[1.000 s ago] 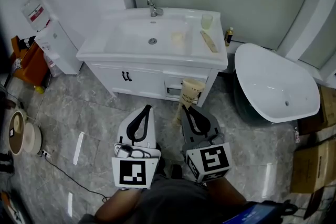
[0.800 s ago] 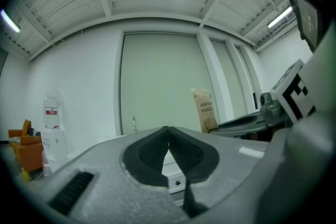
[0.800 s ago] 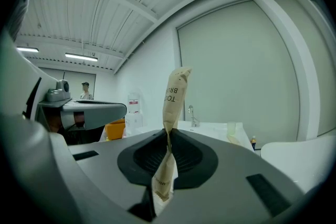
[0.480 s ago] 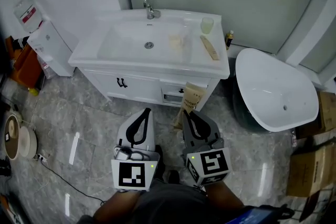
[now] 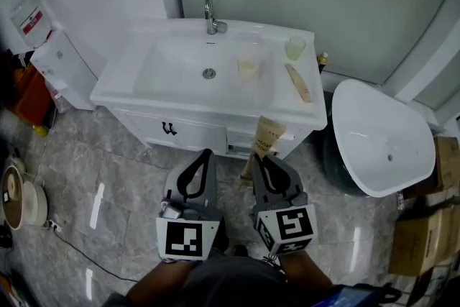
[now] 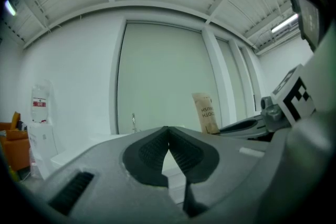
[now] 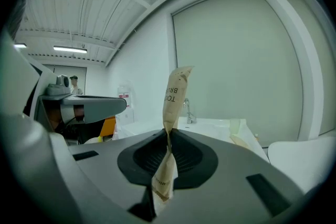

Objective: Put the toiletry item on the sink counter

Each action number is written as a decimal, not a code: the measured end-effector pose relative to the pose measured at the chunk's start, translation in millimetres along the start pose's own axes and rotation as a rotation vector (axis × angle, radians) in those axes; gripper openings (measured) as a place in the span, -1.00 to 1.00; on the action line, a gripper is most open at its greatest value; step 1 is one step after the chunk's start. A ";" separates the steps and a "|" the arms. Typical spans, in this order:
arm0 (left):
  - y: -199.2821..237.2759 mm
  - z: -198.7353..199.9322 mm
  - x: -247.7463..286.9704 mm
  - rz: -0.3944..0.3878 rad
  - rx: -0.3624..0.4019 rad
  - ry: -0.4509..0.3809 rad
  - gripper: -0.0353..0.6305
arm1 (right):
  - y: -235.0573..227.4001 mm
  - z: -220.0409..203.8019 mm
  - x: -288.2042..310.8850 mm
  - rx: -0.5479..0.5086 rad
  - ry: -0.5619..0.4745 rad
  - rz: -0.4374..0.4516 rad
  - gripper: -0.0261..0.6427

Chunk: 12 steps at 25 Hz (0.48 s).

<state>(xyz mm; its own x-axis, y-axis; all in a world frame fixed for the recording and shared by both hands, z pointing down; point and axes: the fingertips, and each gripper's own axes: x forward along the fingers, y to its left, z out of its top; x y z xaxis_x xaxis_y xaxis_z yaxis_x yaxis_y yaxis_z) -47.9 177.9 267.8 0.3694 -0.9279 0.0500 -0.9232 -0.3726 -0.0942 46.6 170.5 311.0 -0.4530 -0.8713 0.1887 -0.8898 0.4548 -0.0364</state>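
Pinching the packet (image 5: 264, 136), the right gripper (image 5: 257, 158) stands short of the counter (image 5: 277, 103); left gripper (image 5: 208, 153) closed, empty. Placing it remains.

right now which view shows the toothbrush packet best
The right gripper view: the toothbrush packet stands close up, pinched between the right gripper's jaws. The head view shows only its upper end; the left gripper view shows it small and distant.

- The left gripper (image 5: 206, 153) sits at 7 o'clock in the head view and points to 12 o'clock. Its jaws are closed together with nothing between them.
- The right gripper (image 5: 259, 156), just beside it at 5 o'clock, also points to 12, its jaws pinched on an upright paper packet (image 5: 266, 138).
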 end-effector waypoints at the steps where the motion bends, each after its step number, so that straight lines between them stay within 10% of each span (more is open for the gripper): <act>1: 7.3 3.2 4.5 -0.003 0.001 -0.009 -0.86 | 1.8 5.5 7.1 -0.010 -0.005 -0.002 -0.83; 12: 59.6 39.5 48.8 -0.053 0.007 -0.128 -0.86 | 9.0 54.3 64.3 -0.086 -0.075 -0.045 -0.83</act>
<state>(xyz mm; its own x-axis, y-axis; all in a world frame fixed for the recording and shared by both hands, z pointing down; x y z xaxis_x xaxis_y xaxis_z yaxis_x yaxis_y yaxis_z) -80.7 110.0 225.3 0.4288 -0.9005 -0.0719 -0.9013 -0.4210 -0.1018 6.5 108.6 269.5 -0.4181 -0.9012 0.1138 -0.9030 0.4260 0.0556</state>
